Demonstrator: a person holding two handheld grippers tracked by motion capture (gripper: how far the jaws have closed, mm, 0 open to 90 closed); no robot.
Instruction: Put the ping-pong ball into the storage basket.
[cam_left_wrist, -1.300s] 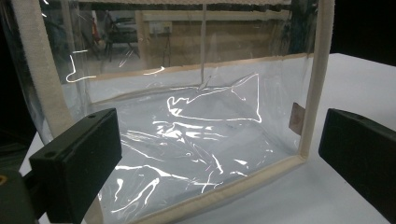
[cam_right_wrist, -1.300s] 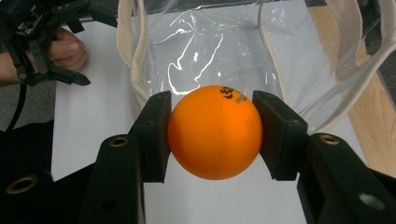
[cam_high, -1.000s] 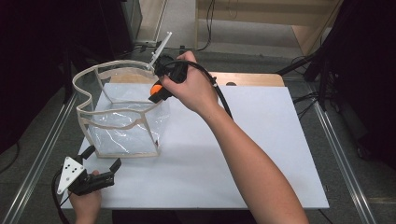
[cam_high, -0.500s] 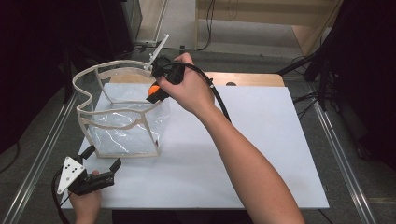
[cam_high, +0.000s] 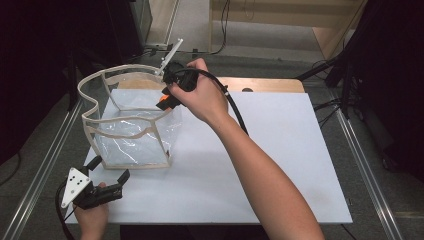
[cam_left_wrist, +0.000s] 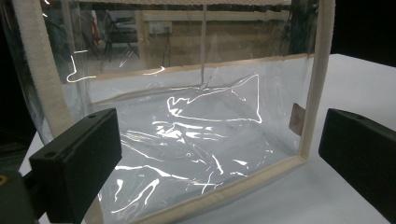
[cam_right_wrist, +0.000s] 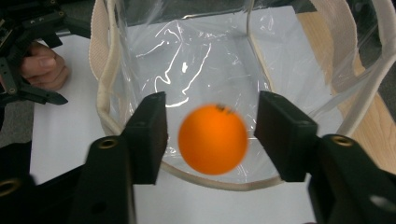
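Note:
A clear plastic bag (cam_high: 125, 122) with beige trim stands open-topped on the table's left side. My right gripper (cam_high: 167, 97) hangs over its far right rim and points down into it. Its jaws have just been opening. A blurred orange (cam_right_wrist: 213, 139) sits between them with a gap on each side, no pad touching it, above the bag's (cam_right_wrist: 105, 84) mouth. My left gripper (cam_high: 110, 169) rests at the table's front left corner, open and holding nothing. In the left gripper view its jaws (cam_left_wrist: 219, 135) face the bag's (cam_left_wrist: 310, 93) near wall.
The bag stands on a white board (cam_high: 280, 165) whose right half lies bare. Metal rails run along both sides of the table, and a wooden edge (cam_high: 270, 84) shows at the back. A black cable (cam_high: 235, 110) trails from the right gripper along the forearm.
The right hand has edged slightly left over the bag's rim. The left gripper and the bag have stayed where they were.

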